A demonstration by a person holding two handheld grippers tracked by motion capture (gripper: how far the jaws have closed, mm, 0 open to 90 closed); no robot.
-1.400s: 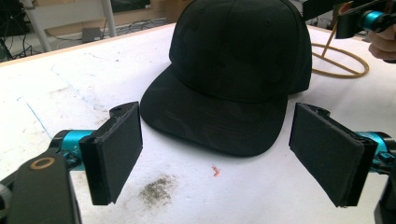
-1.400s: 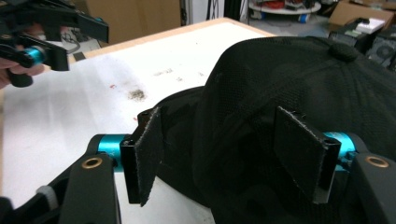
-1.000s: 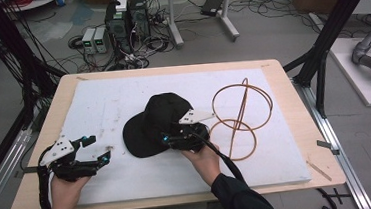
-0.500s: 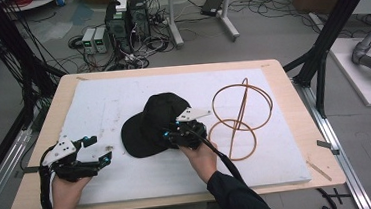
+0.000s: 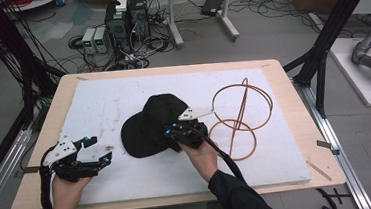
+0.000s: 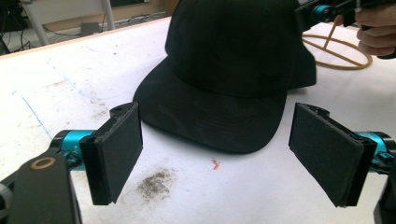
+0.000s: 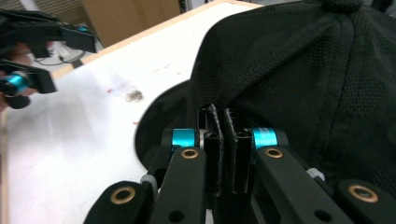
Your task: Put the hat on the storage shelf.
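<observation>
Covering most of a wooden table (image 5: 281, 72) is a white foam mat (image 5: 123, 99), marked with a grey smudge (image 6: 156, 183) and a tiny orange fleck (image 6: 215, 164) near its front. A black baseball cap (image 5: 150, 125) lies near the middle of the mat, its flat brim pointing toward the person's left and slightly forward. Just to the cap's right stands a copper-coloured wire stand (image 5: 239, 115), made of a flat ring on the mat with upright hoops rising above it. The right gripper (image 5: 176, 134) meets the cap at its near right edge; in the right gripper view its two padded jaws are pressed together on a fold of the cap's fabric, where crown meets brim. The left gripper (image 5: 99, 154) sits at the mat's front left, apart from the cap, with its jaws spread wide and nothing between them; the brim lies just beyond them in the left gripper view.
</observation>
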